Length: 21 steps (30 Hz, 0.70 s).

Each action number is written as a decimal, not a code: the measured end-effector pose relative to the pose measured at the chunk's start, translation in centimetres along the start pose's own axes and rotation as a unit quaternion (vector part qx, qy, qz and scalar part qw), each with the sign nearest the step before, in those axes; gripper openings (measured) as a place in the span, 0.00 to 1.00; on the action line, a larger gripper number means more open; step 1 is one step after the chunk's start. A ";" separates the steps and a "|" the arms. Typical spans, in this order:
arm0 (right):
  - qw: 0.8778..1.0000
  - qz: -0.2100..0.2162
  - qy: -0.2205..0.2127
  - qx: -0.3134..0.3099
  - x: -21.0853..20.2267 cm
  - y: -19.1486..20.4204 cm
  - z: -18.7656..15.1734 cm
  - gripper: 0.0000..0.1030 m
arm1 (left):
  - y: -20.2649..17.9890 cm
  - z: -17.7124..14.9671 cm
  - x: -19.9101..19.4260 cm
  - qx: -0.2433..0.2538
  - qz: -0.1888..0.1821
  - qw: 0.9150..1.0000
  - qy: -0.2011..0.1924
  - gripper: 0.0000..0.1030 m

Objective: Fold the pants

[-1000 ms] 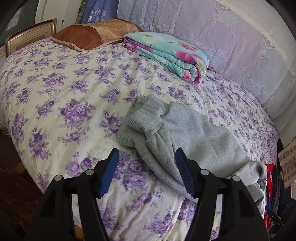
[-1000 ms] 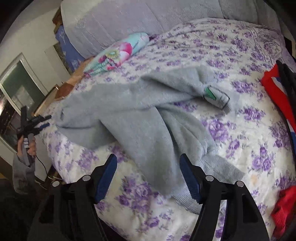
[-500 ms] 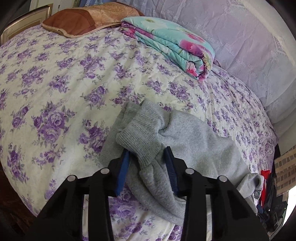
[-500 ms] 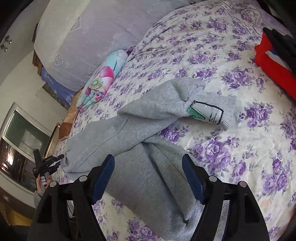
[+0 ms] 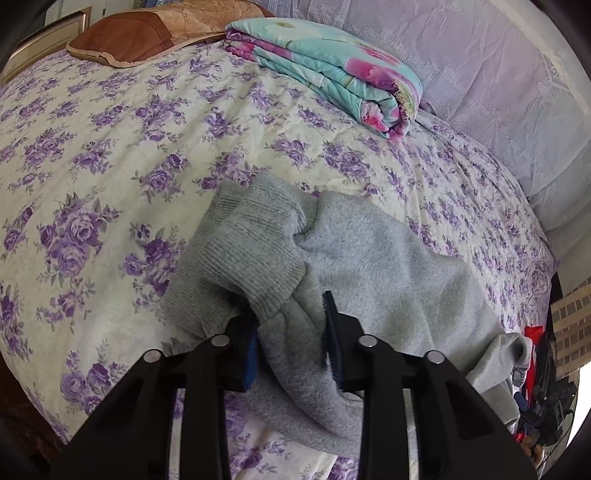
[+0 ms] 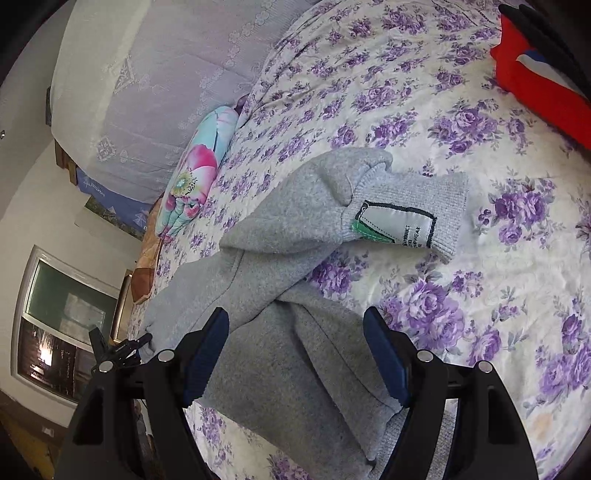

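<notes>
Grey sweatpants point(image 5: 369, 266) lie crumpled on the bed's purple-flowered cover point(image 5: 92, 147). Their two ribbed cuffs point(image 5: 251, 251) lie stacked in the middle of the left wrist view. My left gripper point(image 5: 291, 332) is closing on the leg fabric just behind the upper cuff, and cloth fills the gap between its blue pads. In the right wrist view the pants point(image 6: 280, 229) end at a ribbed waistband bearing a white label point(image 6: 399, 221). My right gripper point(image 6: 295, 354) stands open, astride the grey cloth near its folded-over part. The left gripper point(image 6: 144, 338) shows small at the pants' far end.
A folded turquoise floral blanket point(image 5: 332, 66) and a brown pillow point(image 5: 147, 33) lie at the head of the bed, by a lilac-covered quilt point(image 5: 480, 74). Red and black clothes point(image 6: 535, 81) sit at the bed's far right. A window point(image 6: 62, 325) is on the left wall.
My left gripper moved forward and down onto the pants' leg end, and its jaws narrowed around the cloth. My right gripper rolled and came closer over the pants with its jaws unchanged.
</notes>
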State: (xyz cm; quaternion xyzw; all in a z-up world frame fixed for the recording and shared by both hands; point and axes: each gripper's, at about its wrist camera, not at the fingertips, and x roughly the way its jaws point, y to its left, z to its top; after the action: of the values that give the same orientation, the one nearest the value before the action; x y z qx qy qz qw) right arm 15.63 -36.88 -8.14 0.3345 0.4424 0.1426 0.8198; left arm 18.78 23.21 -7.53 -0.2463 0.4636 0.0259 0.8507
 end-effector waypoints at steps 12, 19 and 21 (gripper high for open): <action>0.982 0.103 0.011 0.156 3.7 -0.8 2.4 0.72 | 0.3 0.9 -0.2 -0.012 -0.018 1.000 -0.003 0.20; 0.974 0.118 -0.010 0.194 5.9 -3.3 2.8 0.17 | 1.1 0.9 0.2 -0.022 -0.028 0.999 0.001 0.20; 0.979 0.112 -0.028 0.166 4.8 -3.2 2.4 0.09 | 1.1 0.7 -0.1 -0.022 -0.034 0.999 -0.004 0.19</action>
State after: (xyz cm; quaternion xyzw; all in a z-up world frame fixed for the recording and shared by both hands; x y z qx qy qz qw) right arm 20.10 -37.72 -12.42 0.5171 0.3964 0.1482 0.7440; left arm 18.99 24.51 -7.51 -0.2806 0.4505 0.0079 0.8475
